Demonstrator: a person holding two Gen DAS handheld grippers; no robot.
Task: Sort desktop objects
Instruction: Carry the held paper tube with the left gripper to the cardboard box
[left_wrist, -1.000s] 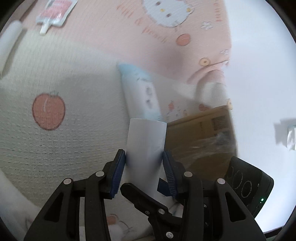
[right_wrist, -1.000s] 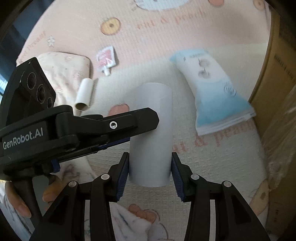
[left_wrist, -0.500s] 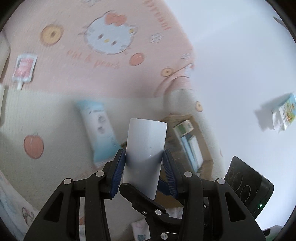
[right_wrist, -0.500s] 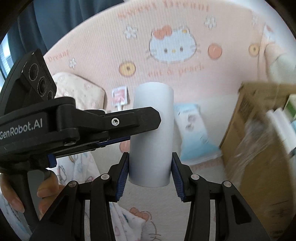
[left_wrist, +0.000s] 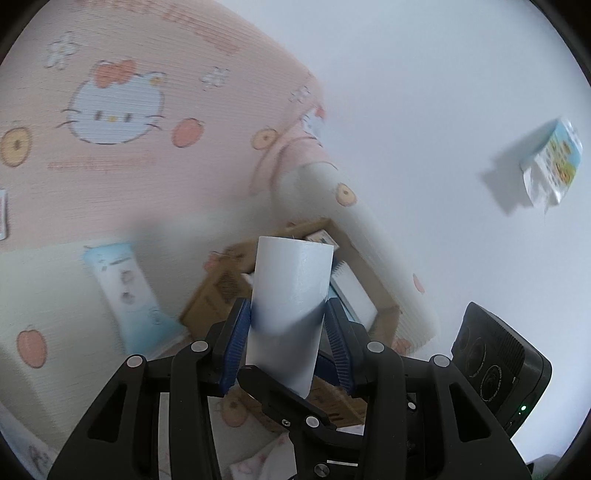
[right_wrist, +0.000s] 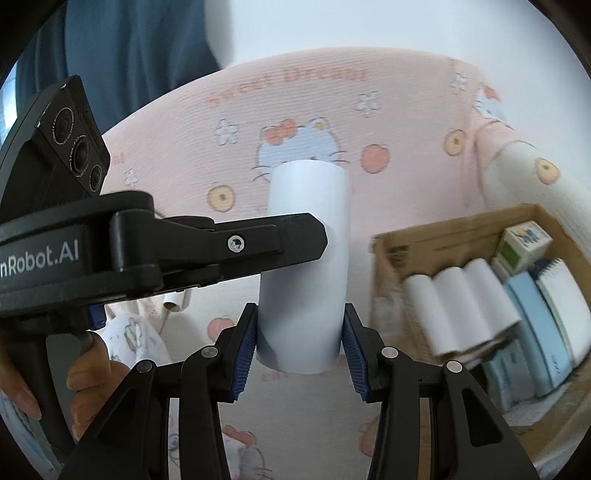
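A white paper roll (left_wrist: 291, 302) (right_wrist: 306, 266) is held upright in the air by both grippers at once. My left gripper (left_wrist: 288, 332) is shut on its lower half; it shows in the right wrist view as a black arm (right_wrist: 207, 251) crossing the roll. My right gripper (right_wrist: 300, 343) is shut on the roll's bottom end. A cardboard box (right_wrist: 461, 225) (left_wrist: 218, 291) stands at the right, holding several white rolls (right_wrist: 458, 299), blue packs and a small carton.
A pink and cream Hello Kitty blanket (right_wrist: 295, 110) covers the surface. A light blue wipes pack (left_wrist: 125, 291) lies left of the box. A small printed packet (left_wrist: 550, 162) hangs on the white wall. A person's hand (right_wrist: 88, 369) grips the left handle.
Both grippers have lifted the roll and swung it right, towards the box. The box interior has come into view; the wipes pack has dropped back to the left.
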